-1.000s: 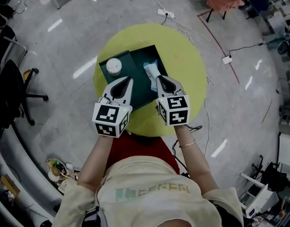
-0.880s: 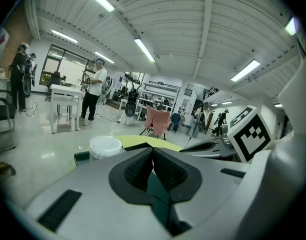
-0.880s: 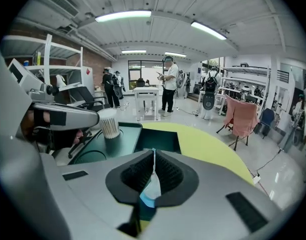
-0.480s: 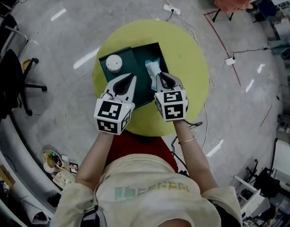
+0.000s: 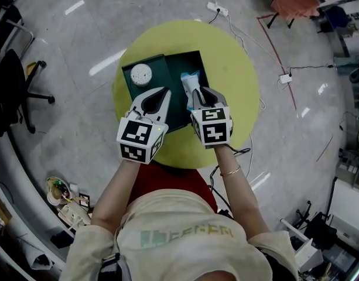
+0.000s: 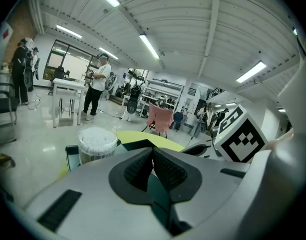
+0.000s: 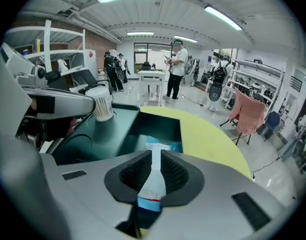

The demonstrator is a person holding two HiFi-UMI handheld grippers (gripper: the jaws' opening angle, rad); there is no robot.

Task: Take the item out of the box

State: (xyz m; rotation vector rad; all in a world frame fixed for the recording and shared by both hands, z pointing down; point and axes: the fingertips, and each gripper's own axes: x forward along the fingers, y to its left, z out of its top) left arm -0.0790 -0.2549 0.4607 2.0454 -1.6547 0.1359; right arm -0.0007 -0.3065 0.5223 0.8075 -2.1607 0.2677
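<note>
The item is a white tube with a blue and red band (image 7: 152,186). It is pinched by its near end between the jaws of the right gripper (image 7: 153,160), and its far end reaches forward over the open compartment of the dark green box (image 7: 157,129). In the head view the tube (image 5: 190,85) sits at about 3 o'clock within the box (image 5: 170,78), inside its rim. The grip looks made, but the lift-out and the carry clear of the box are judged not yet done. Whether the tube's far end has left the compartment floor cannot be told.

The left gripper (image 6: 153,156) is pressed together with nothing between its jaws. In the head view it (image 5: 159,96) hovers over the box's near edge at about 7 o'clock, well short of the tube.

By count:
- one tube
- one box
- one round jar of cotton swabs (image 5: 141,75), standing on the box's flat left part at about 10 o'clock
- two grippers
- one round yellow table (image 5: 229,69) under all of it
</note>
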